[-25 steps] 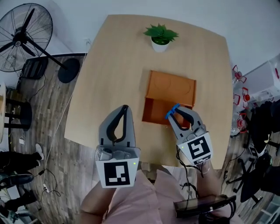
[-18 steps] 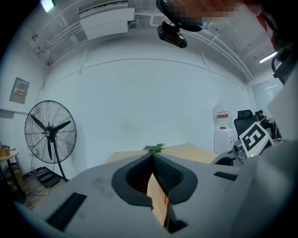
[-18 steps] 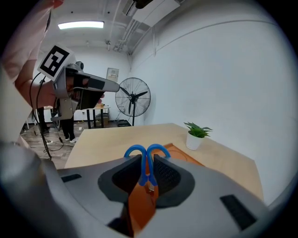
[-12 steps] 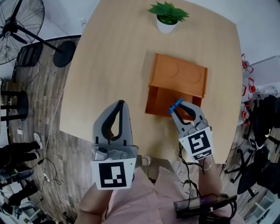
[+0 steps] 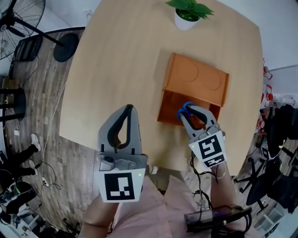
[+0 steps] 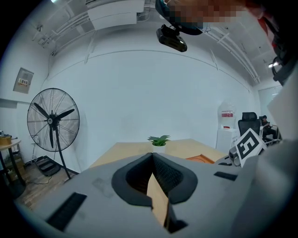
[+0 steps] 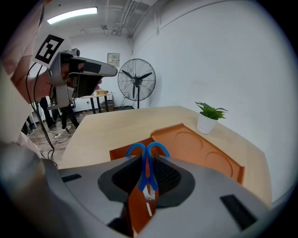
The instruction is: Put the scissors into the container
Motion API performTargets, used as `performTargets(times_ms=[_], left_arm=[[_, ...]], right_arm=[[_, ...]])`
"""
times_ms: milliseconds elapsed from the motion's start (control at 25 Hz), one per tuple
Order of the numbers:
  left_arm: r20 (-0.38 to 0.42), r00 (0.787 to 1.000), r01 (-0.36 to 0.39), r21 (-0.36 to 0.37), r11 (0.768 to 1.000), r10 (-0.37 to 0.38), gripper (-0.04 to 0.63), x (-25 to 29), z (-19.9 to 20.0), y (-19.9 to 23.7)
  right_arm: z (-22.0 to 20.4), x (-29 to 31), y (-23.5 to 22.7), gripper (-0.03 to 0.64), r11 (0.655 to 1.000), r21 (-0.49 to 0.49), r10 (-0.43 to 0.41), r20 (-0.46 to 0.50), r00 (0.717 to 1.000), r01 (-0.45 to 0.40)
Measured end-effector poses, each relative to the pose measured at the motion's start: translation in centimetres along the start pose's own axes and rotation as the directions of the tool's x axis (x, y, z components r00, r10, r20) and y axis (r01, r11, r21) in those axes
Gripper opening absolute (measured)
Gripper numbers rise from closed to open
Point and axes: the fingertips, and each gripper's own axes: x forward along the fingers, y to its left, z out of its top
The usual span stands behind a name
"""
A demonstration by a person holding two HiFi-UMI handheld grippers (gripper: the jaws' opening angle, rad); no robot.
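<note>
We keep the right gripper point(image 5: 185, 111) fingers clamped on the blue-handled scissors point(image 7: 148, 160), centre them over the orange plastic container point(image 5: 198, 82) at centre right, then release, while the left gripper point(image 5: 129, 109) stays out of it, fingers closed on nothing.

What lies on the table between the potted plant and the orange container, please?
Nothing: the head view shows only bare table between the potted plant and the orange container.

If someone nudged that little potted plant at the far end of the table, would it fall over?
Probably not easily: the potted plant looks squat, with short leaves. It would likely slide on the smooth table first. Being small, it is probably light.
</note>
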Motion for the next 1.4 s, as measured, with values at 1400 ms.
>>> performTargets(times_ms=[1400], left_arm=[[0.156, 0.988, 0.003, 0.039, 0.999, -0.009, 0.005, -5.9, 5.3, -1.2]], right_arm=[[9.0, -7.5, 1.9, 0.075, 0.993, 0.076, -0.106, 0.301, 0.948, 0.087]])
